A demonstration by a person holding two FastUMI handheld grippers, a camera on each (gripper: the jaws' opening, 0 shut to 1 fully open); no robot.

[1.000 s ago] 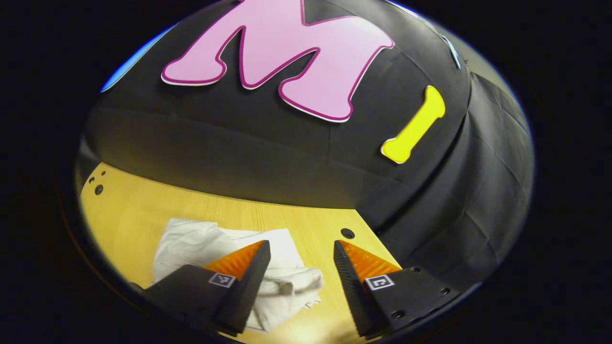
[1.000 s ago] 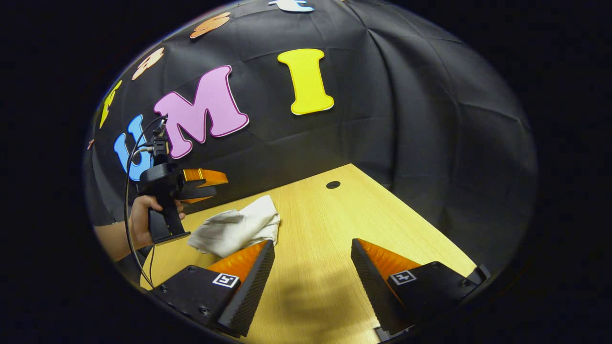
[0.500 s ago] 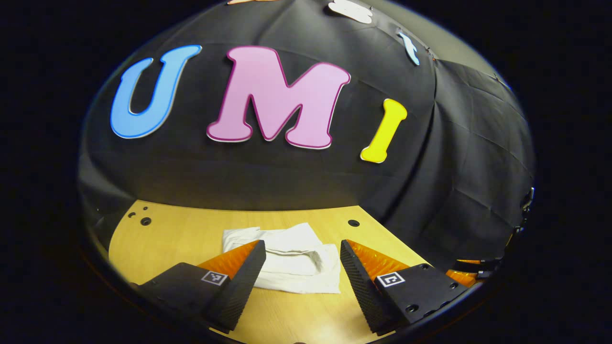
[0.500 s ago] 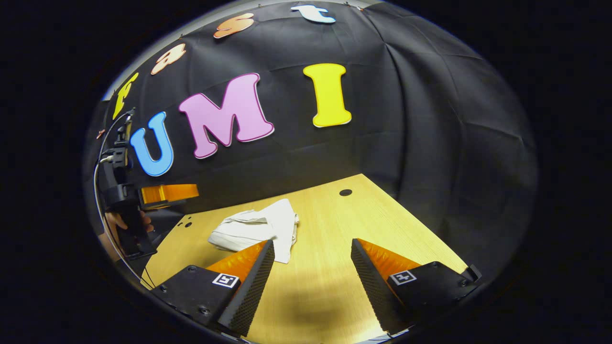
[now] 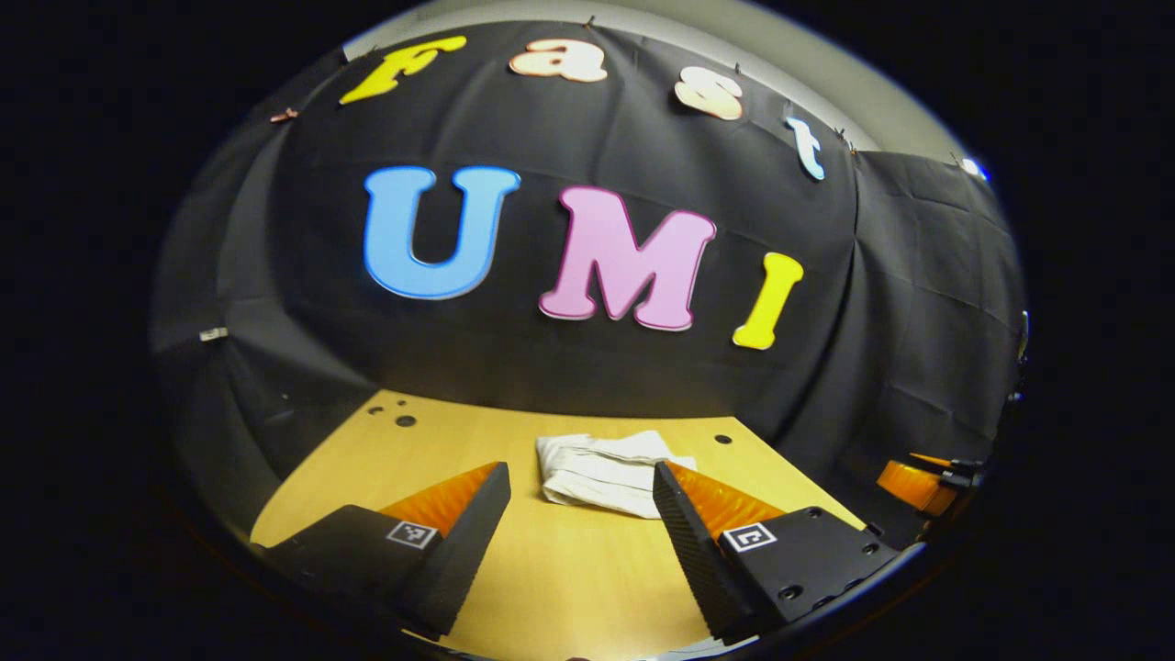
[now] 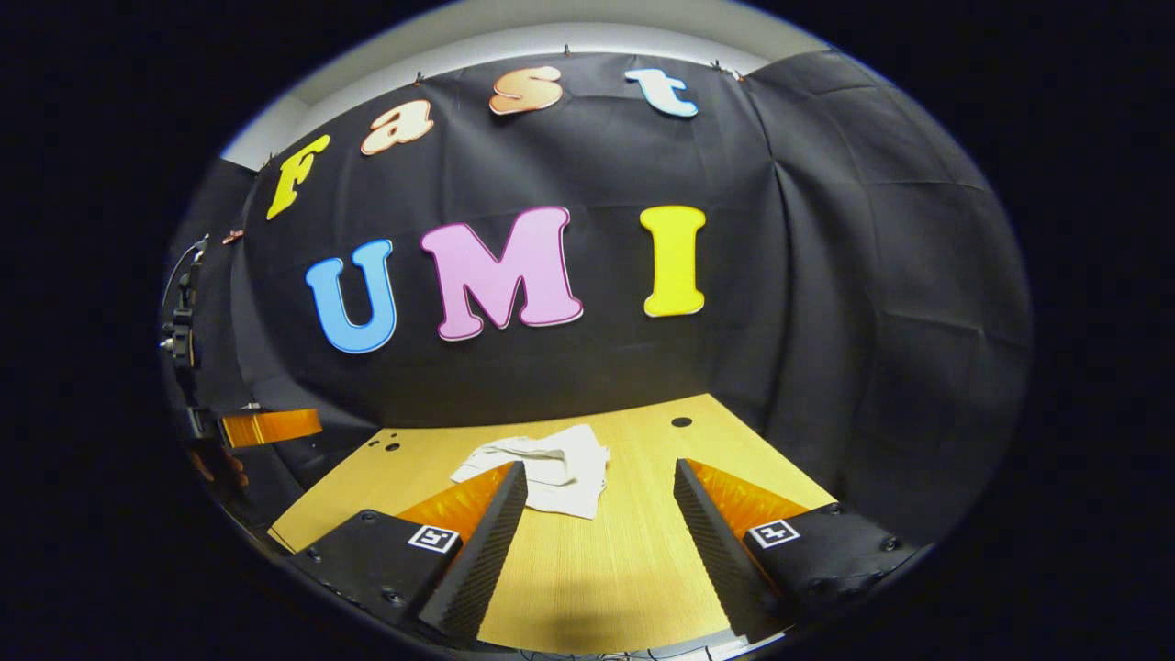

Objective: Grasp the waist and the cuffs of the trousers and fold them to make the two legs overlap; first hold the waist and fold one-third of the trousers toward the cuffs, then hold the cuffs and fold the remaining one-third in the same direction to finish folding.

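Two grippers' fingers spread apart, empty, folded white trousers (image 5: 606, 472) on table (image 5: 386, 459)

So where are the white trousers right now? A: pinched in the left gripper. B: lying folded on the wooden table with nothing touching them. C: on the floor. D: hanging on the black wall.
B: the trousers lie in a folded bundle on the table, while the left gripper and right gripper are both open and apart from them.

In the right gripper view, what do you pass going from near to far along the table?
Right claw → bare wooden table → folded white trousers → small round hole in the table → black cloth wall.
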